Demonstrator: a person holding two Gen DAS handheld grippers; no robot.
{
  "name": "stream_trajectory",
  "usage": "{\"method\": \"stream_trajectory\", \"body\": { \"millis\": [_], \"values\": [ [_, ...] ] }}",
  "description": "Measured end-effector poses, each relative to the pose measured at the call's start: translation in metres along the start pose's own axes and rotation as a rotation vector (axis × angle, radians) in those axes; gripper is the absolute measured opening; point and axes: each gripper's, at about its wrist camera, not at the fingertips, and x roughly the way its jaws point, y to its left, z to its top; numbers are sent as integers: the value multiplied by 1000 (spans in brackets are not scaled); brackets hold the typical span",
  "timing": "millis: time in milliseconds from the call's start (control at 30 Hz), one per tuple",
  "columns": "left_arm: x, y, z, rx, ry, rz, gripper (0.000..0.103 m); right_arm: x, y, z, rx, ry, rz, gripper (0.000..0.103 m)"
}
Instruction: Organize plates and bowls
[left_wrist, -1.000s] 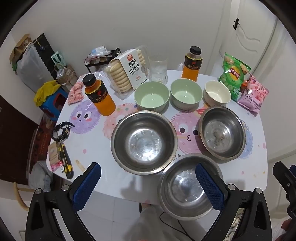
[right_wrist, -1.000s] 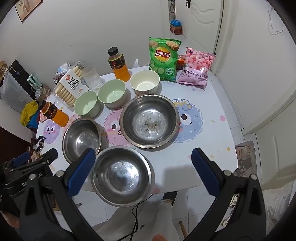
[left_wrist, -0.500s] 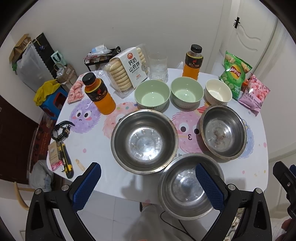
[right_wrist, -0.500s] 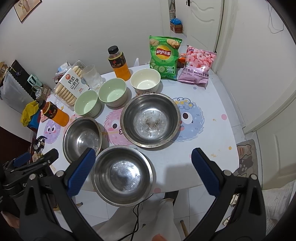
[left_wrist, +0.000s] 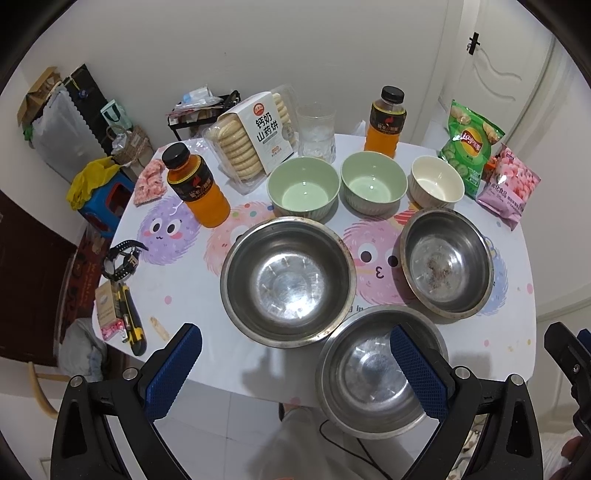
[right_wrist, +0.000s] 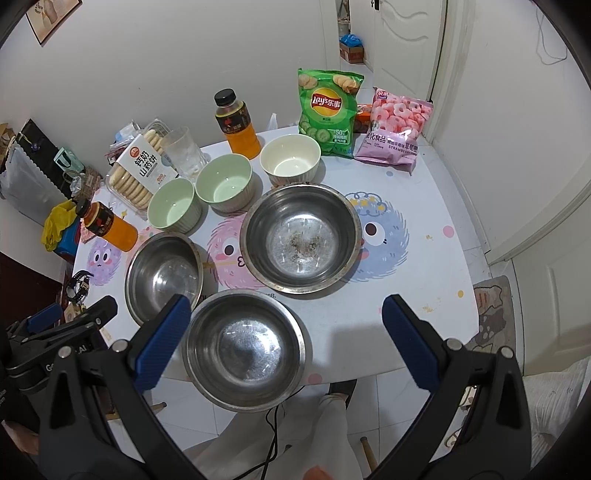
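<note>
Up front in the left wrist view, the left gripper (left_wrist: 295, 363) hangs wide open and empty; the nearest steel bowl (left_wrist: 382, 373) overhangs the table (left_wrist: 177, 280) edge at lower right. Likewise, in the right wrist view the right gripper (right_wrist: 286, 341) gapes empty above that bowl (right_wrist: 243, 349), bare tabletop at right.

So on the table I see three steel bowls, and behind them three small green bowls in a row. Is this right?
Not quite. The three steel bowls are there, and three small bowls stand in a row behind them, but only two are green. The third bowl, nearest the chips bag, is cream white. The right wrist view shows this clearly.
</note>
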Motion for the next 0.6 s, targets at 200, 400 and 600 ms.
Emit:
{"method": "stream_trajectory", "body": {
  "millis": [200, 400, 600],
  "values": [
    [1, 0, 0, 0, 2, 1, 103, 3, 0, -2, 6, 5, 0, 103],
    [8, -1, 1, 3, 15, -3, 103, 6, -3, -1, 13, 13, 2, 103],
    [13, -2, 3, 6, 24, -6, 103, 9, -3, 0, 22, 27, -1, 103]
  ]
}}
